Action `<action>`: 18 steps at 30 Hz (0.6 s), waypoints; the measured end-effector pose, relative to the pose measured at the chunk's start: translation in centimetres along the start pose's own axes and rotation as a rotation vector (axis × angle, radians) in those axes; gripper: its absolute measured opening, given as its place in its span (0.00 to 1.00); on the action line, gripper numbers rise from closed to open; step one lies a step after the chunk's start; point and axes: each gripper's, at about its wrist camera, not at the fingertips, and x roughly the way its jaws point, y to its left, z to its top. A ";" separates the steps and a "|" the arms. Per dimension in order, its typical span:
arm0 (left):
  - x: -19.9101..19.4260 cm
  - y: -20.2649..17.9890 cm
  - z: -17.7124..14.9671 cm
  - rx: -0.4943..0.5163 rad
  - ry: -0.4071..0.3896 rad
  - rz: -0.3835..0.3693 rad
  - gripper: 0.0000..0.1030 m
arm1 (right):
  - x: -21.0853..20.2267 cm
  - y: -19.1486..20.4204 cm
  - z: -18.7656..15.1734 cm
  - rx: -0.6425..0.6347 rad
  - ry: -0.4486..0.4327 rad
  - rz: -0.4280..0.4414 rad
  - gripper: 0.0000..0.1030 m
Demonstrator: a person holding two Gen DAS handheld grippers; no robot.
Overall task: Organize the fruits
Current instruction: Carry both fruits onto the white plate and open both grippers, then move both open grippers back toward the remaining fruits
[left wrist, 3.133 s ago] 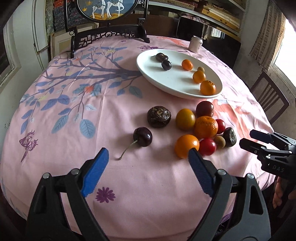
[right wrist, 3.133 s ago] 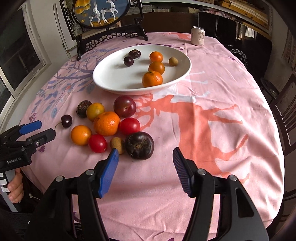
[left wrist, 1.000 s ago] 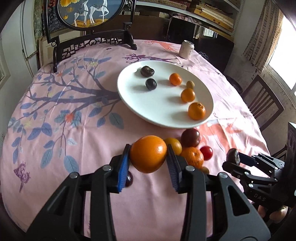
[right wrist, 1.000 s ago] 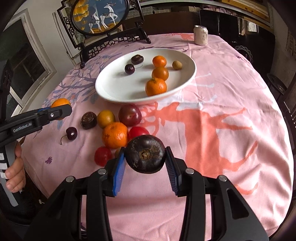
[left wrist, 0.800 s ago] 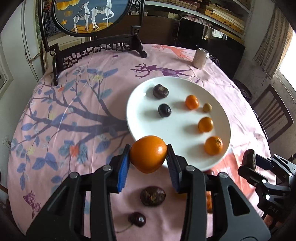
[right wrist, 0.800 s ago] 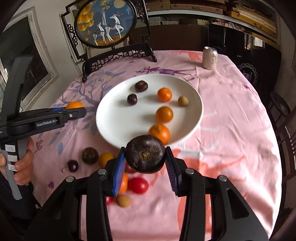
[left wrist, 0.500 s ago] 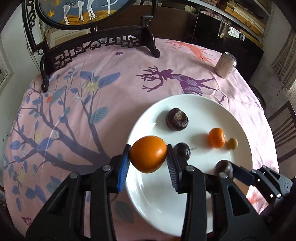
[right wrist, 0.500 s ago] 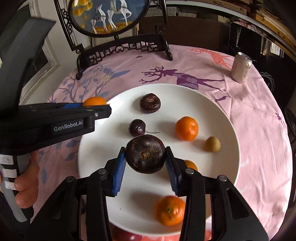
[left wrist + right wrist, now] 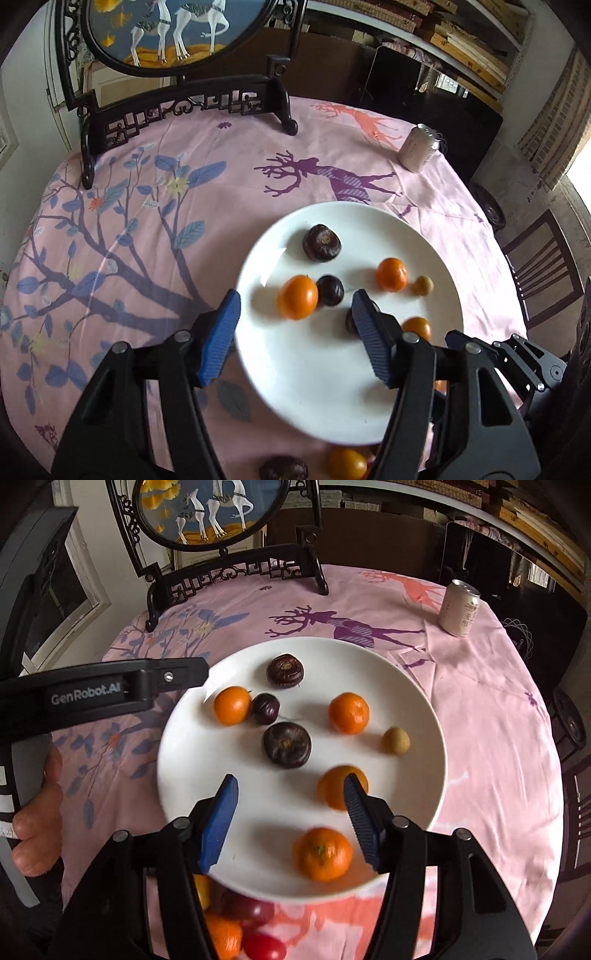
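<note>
Both my tongs, left (image 9: 295, 332) and right (image 9: 291, 812), hang spread and empty over the plate (image 9: 417, 701); seven fruits are plated, several wait on the counter (image 9: 498, 738).

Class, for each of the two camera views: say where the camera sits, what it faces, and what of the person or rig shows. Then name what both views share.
Left wrist: sits on the left gripper, looking forward and down at the white plate; its open blue fingers and the right gripper show.
Right wrist: sits on the right gripper, facing the same plate; its open fingers, the left gripper and the left hand show.
Shared: plate, fruit, soda can, framed deer picture.
</note>
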 end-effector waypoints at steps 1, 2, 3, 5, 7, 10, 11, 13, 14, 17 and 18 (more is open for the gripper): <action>-1.5 0.0 -1.3 0.006 -0.023 -0.003 0.73 | -1.4 0.1 -1.3 0.012 -0.019 0.006 0.59; -3.0 -0.1 -2.8 0.015 -0.051 -0.013 0.76 | -2.6 0.3 -2.8 0.024 -0.038 0.008 0.59; -4.3 -0.1 -4.3 0.024 -0.073 -0.028 0.83 | -3.6 0.4 -4.3 0.037 -0.053 0.007 0.59; -6.3 -0.3 -7.5 0.038 -0.105 -0.053 0.88 | -4.9 0.8 -7.1 0.068 -0.071 0.011 0.59; -7.7 -0.3 -10.4 0.044 -0.123 -0.064 0.90 | -5.5 1.1 -9.3 0.093 -0.072 -0.002 0.59; -8.5 -0.2 -13.6 0.029 -0.115 -0.062 0.91 | -5.7 1.3 -11.1 0.116 -0.041 -0.002 0.59; -8.6 -0.2 -14.4 0.029 -0.105 -0.066 0.91 | -5.7 1.5 -11.5 0.117 -0.034 -0.003 0.59; -8.7 0.0 -15.6 0.035 -0.092 -0.057 0.91 | -5.8 1.8 -12.1 0.112 -0.028 -0.016 0.59; -8.8 0.2 -16.2 0.034 -0.089 -0.044 0.91 | -5.9 2.1 -12.5 0.108 -0.026 -0.013 0.59; -9.1 1.1 -17.2 0.019 -0.085 -0.022 0.91 | -6.1 3.1 -13.4 0.100 -0.026 0.007 0.59; -9.3 1.5 -17.5 0.009 -0.088 -0.015 0.91 | -6.1 3.6 -13.6 0.092 -0.027 0.015 0.59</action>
